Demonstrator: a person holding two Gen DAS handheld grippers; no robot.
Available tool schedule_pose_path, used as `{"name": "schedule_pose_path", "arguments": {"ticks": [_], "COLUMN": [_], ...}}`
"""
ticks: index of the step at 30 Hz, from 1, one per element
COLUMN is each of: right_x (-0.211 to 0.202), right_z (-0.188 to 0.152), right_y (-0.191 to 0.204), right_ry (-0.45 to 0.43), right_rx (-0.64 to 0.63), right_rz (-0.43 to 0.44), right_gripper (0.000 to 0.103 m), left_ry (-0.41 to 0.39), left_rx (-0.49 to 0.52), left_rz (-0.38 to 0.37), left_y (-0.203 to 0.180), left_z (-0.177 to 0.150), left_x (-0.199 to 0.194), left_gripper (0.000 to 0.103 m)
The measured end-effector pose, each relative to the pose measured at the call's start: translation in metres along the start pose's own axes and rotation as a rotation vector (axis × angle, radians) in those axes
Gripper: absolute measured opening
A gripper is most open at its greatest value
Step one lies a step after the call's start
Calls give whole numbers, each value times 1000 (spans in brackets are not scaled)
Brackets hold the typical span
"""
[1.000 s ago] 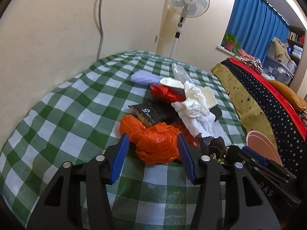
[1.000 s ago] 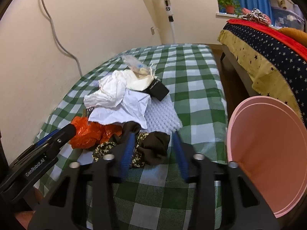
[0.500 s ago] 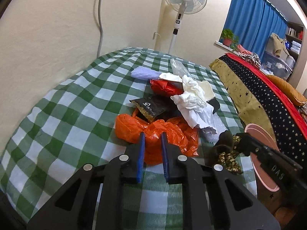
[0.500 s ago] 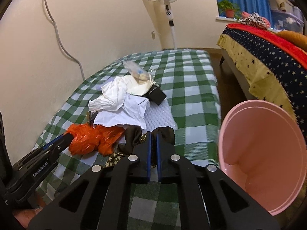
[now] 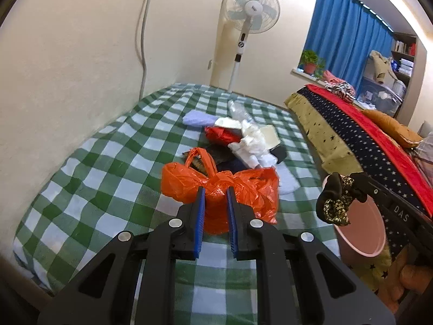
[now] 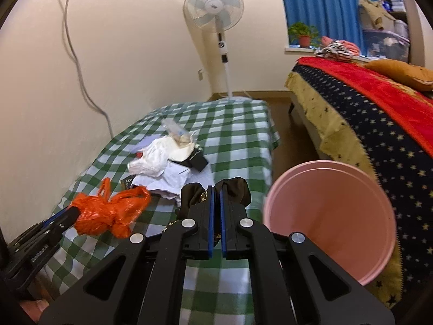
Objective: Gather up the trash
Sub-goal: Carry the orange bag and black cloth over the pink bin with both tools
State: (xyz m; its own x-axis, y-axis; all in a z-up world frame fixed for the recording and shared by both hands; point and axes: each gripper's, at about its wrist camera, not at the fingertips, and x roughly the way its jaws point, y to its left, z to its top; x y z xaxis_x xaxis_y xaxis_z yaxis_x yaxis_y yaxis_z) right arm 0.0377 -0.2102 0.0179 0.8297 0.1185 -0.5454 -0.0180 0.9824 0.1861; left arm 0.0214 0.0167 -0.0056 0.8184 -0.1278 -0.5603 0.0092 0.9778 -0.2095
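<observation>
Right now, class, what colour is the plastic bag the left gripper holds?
Orange plastic bag; clearest in the left wrist view.

You get warm, even indoor light on both wrist views, with soft shadows; the fisheye bends the wall [image 5: 67,67] and curtain [image 6: 324,13] at black-vignetted corners, and the pink bin [image 6: 328,222] rim looks slightly motion-blurred

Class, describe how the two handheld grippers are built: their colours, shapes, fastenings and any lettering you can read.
Both the left gripper and the right gripper are matte black plastic frames with triangular cut-outs and round silver bolts at the joints. Each carries two flat fingers lined with ribbed blue pads. White lettering runs along their sides: "DAS" is readable on the right one; the left one's is too blurred. No cables or sleeves show.
</observation>
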Motion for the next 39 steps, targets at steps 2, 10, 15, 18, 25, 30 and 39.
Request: {"name": "schedule_pose_path", "arguments": {"ticks": [2,10,15,18,25,30,39], "right_x": [-10,-49,-72,-81,-94,-85,-62], "right_z": [2,15,24,29,46,55,48], "right_y": [-6,-39,-63,-79,-111,-126,-148], "right_ry": [-12,-67,-98,-105,-108,-104,-99], "right_rx": [11,34,53,71,111,129,195], "right_rz": [-15,-138,-208,-247,-305,-334,-333], "right_gripper": [4,4,4,4,4,4,4], "left_ry": [-12,-43,-58,-61,-56,-37,-30], "left_rx": [10,53,91,112,210,248,314], "left_rz": [-7,-71,-129,-167,-264,-307,-384], "left_y": [-4,-28,-53,-69,-121,-149,-189], "left_z": [1,2,5,7,13,18,14], "left_x": [-7,-29,-32,-31,-24,-8,28], "left_gripper": [15,15,15,15,15,15,15]}}
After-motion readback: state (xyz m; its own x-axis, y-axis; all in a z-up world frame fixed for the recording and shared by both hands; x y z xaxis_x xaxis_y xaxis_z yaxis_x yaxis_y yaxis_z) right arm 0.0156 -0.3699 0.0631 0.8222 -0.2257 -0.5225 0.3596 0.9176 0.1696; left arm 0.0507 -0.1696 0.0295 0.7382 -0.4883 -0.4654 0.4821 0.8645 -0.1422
